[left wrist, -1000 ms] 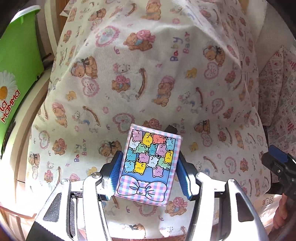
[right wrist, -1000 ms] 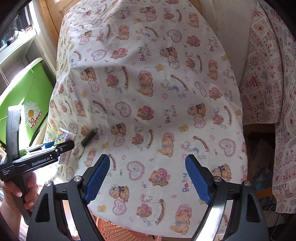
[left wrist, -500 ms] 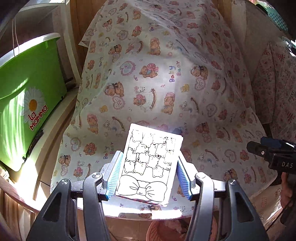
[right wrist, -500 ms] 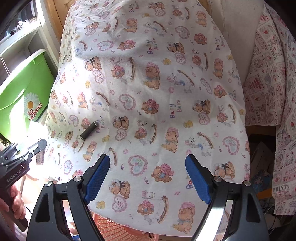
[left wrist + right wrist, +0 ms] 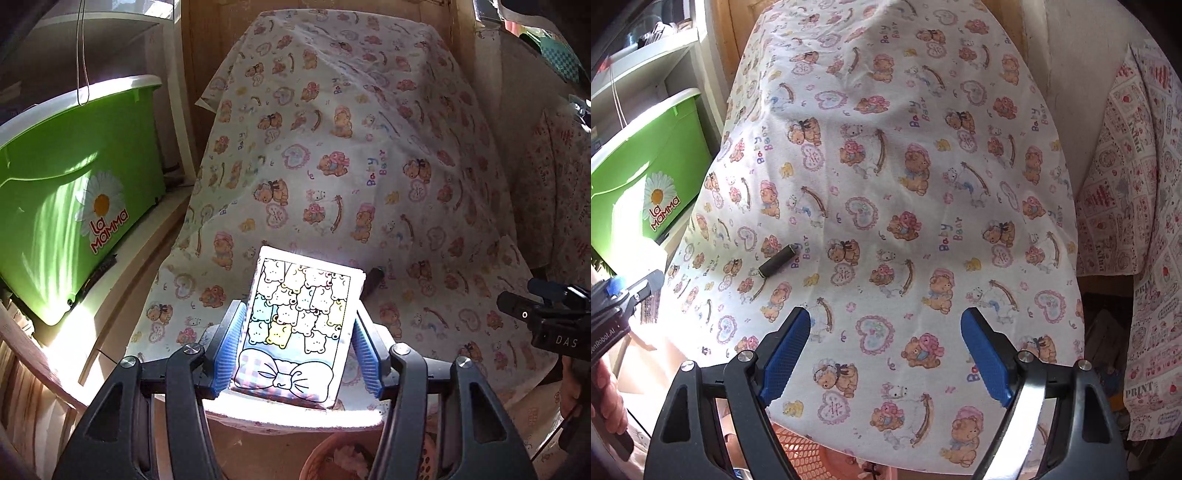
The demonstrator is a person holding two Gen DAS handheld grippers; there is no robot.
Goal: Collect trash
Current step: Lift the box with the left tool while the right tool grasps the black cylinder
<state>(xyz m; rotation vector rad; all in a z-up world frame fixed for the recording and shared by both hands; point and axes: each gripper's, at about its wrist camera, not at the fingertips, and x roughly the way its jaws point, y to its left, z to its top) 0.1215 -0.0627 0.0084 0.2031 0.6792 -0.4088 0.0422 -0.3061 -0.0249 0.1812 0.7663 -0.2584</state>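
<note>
Left wrist view: left gripper [image 5: 295,350] clamps a small bear-print box [image 5: 299,325], blue pads pressed on both sides, box lower centre of frame, washed out by sunlight. A pink basket [image 5: 332,458] shows at the bottom edge.

Right wrist view: right gripper [image 5: 886,354] spread wide, nothing between its fingers. Only this view clearly shows a dark cylinder [image 5: 777,260] lying on the bear-print cloth [image 5: 905,147], left of centre. Green bin [image 5: 635,177] at left.

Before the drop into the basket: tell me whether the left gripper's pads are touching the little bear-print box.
Touching. The left wrist view shows both blue pads pressed against the sides of the bear-print box, no gap on either side, the box held up between the left gripper fingers.
</note>
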